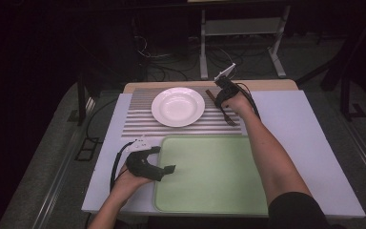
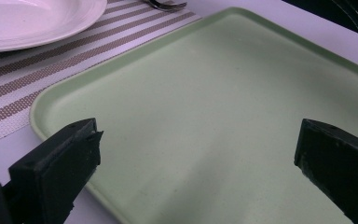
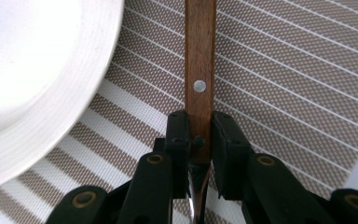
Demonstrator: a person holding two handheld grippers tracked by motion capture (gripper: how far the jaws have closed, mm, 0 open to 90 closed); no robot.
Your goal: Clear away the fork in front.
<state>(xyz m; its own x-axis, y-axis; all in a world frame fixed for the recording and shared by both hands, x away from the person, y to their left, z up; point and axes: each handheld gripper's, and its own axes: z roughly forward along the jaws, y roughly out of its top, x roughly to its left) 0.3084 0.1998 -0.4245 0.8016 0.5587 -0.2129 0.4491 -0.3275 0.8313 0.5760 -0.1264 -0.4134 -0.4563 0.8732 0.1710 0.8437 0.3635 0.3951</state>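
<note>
1. Nearest, in the lower half of the high view, a pale green tray (image 1: 214, 174) lies on the white table (image 1: 314, 143). Nothing rests on it.

2. At the lower left of that view, the left gripper (image 1: 167, 169) hovers over the tray's left edge. In the left gripper view its two black jaws stand wide apart with only bare tray (image 2: 223, 107) between them; it holds nothing.

3. Farther up, a striped placemat (image 1: 138, 121) carries a white plate (image 1: 177, 106), seen at upper centre.

4. Just right of the plate, the right gripper (image 1: 226, 95) reaches down onto the placemat. The right gripper view shows its jaws closed tight on a fork (image 3: 199, 70), pinching the brown wooden handle near where it joins the metal neck.

5. The fork (image 1: 224, 112) lies beside the plate without touching it, apart from the tray. Its long axis runs up and down the high view with a slight slant: the tines point toward the lower right, nearer the person, and the wooden handle end points away, toward the top of the frame. Whether it is already clear of the placemat cannot be told.

6. Judgement: the step in hand looks like picking up the fork, with the grip just made. The next move likely calls for lifting it level, clearing the plate's rim, then carrying it toward the tray without letting the handle swivel in the jaws.
</note>
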